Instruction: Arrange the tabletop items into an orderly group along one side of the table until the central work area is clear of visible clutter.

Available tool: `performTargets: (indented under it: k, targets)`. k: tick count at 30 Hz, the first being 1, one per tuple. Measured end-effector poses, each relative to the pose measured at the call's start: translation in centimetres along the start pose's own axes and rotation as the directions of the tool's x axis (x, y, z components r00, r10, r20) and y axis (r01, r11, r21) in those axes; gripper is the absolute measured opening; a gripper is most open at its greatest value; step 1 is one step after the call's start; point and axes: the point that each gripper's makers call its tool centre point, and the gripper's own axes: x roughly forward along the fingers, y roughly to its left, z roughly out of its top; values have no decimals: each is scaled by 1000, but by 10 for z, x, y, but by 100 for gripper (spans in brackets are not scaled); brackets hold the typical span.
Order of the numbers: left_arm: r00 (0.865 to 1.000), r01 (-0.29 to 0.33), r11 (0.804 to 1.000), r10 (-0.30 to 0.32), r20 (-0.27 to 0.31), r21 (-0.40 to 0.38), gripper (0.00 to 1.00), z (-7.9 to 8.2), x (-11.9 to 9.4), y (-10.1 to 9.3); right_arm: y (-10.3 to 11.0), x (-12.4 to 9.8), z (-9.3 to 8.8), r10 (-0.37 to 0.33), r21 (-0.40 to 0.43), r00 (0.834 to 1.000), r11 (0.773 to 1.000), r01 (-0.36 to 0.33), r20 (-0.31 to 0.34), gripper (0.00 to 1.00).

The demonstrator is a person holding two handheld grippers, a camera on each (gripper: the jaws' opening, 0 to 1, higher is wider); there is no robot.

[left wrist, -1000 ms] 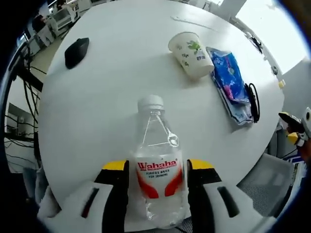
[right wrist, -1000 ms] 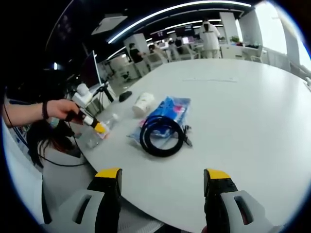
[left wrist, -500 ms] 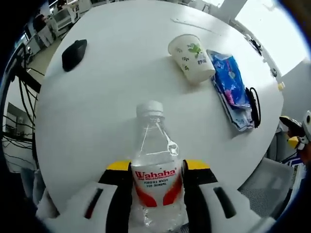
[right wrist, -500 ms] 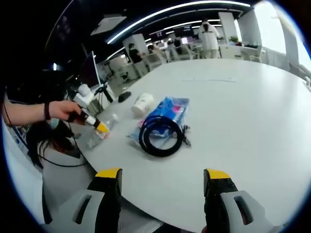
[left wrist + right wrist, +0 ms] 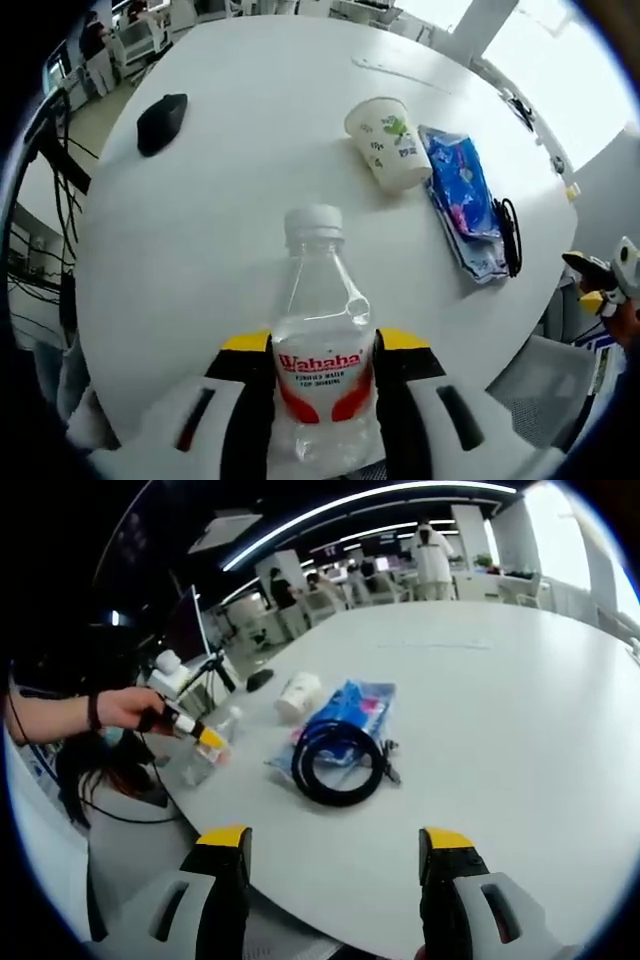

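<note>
A clear Wahaha water bottle [image 5: 320, 345] with a white cap points away from me, and my left gripper [image 5: 325, 352] is shut on its labelled body near the table's edge. Beyond it a paper cup [image 5: 388, 142] lies on its side beside a blue packet [image 5: 455, 180] and a black cable coil [image 5: 511, 232]. A black mouse [image 5: 161, 123] sits far left. In the right gripper view, my right gripper [image 5: 335, 848] stands open over the table's near edge with nothing in it. Ahead of it lie the cable coil [image 5: 340, 755], packet [image 5: 358, 702], cup [image 5: 298, 694] and the bottle [image 5: 207, 752].
The round white table [image 5: 500, 700] stretches wide to the right and far side. A hand holds the left gripper [image 5: 190, 728] at the table's left edge. Desks, chairs and people stand in the office behind. Cables hang off the table's left side [image 5: 60, 190].
The left jaws have drawn in tight on the bottle. The bottle's cap end has tipped up a little off the table. The right gripper has stayed put.
</note>
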Motion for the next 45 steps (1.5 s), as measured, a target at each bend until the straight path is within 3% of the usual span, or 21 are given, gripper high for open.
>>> performTargets:
  k: [22, 38, 45]
  targets:
    - [993, -28, 1000, 29, 117, -6, 37, 25, -34, 9, -2, 3, 3, 11, -9, 1000, 1000, -11, -5, 69]
    - [987, -35, 999, 36, 157, -7, 37, 28, -48, 10, -2, 3, 2, 14, -12, 1000, 1000, -14, -7, 69]
    - [983, -47, 999, 47, 175, -1, 36, 22, -54, 9, 0, 5, 3, 21, -14, 1000, 1000, -21, -6, 69]
